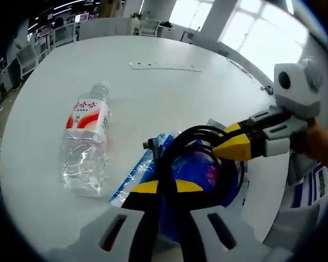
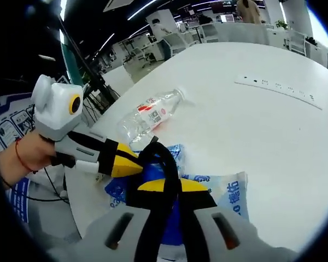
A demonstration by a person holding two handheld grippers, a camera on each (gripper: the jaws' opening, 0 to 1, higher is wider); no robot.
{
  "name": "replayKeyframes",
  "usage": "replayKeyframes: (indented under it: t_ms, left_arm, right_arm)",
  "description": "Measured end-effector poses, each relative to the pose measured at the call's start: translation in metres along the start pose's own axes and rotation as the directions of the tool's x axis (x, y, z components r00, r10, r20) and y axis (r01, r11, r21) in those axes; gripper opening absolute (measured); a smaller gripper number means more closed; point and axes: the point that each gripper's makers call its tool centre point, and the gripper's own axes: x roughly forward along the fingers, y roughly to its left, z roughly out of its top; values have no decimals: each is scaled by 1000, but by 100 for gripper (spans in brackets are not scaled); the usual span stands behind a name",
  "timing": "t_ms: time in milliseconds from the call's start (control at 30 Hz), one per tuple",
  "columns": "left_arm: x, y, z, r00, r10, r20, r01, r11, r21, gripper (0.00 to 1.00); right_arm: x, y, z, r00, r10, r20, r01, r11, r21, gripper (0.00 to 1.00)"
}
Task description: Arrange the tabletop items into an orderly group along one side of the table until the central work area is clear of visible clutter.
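An open-plan office: beyond the jaws, past the big white table [image 1: 153, 87], stand rows of desks [image 2: 169, 43], ceiling strip lights [image 2: 139, 8] and tall windows [image 1: 251, 27].

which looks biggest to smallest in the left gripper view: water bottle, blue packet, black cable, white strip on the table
1. water bottle
2. blue packet, partly hidden and nearer the camera, so unsure against the bottle
3. black cable
4. white strip, farthest away
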Motion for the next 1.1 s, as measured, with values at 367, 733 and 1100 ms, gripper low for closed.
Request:
replayKeyframes:
  t_ms: [367, 733, 1100]
  left_arm:
    - [0, 0, 0, 1000, -1, 0, 1, 1000, -5, 5]
    - [-1, 0, 0, 1000, 4, 7, -4, 1000, 25, 6]
    - [0, -1, 1, 1000, 2, 5, -2, 1000, 23, 5]
  right_arm:
    - [-1, -3, 0, 1000, -12, 2, 12, 1000, -21, 6]
    - [-3, 1, 3, 1000, -8, 16, 9, 998, -57, 6]
    - [-4, -3, 2, 1000, -16, 5, 16, 998, -55, 5]
